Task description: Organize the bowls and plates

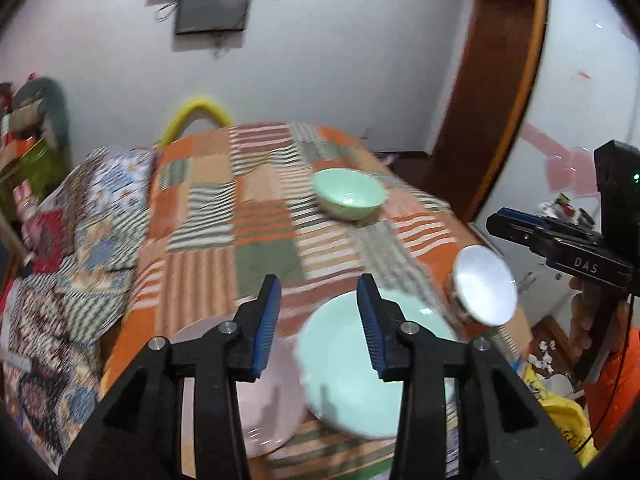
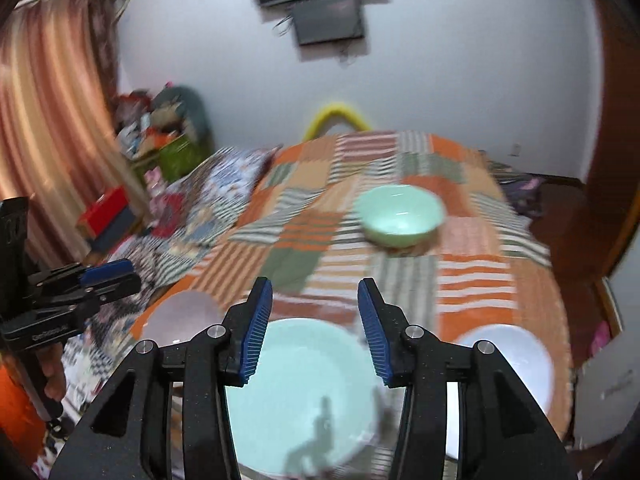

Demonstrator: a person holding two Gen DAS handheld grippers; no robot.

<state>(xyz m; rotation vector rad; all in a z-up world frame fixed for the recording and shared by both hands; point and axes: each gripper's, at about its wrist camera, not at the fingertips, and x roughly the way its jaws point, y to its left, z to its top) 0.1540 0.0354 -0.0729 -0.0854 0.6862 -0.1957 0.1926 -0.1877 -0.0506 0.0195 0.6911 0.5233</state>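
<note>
A mint-green bowl (image 1: 350, 194) (image 2: 400, 216) sits upright far out on the patchwork bedspread (image 1: 240, 216). Near the front edge lie a pale green plate (image 1: 344, 372) (image 2: 304, 392), a pink plate (image 1: 272, 392) (image 2: 180, 316) to its left, and a white bowl (image 1: 486, 286) (image 2: 516, 364) to its right. My left gripper (image 1: 319, 292) hovers open above the pink and green plates, nothing between its blue pads. My right gripper (image 2: 314, 292) hangs open over the green plate, also holding nothing. Each gripper shows at the edge of the other's view: the right (image 1: 504, 220), the left (image 2: 120, 272).
A patterned quilt (image 1: 80, 240) is heaped along the bed's left side. A yellow curved rail (image 2: 336, 118) rises behind the bed. Clutter and a red box (image 2: 108, 208) stand at the left by a curtain. A wooden door frame (image 1: 500, 100) is on the right.
</note>
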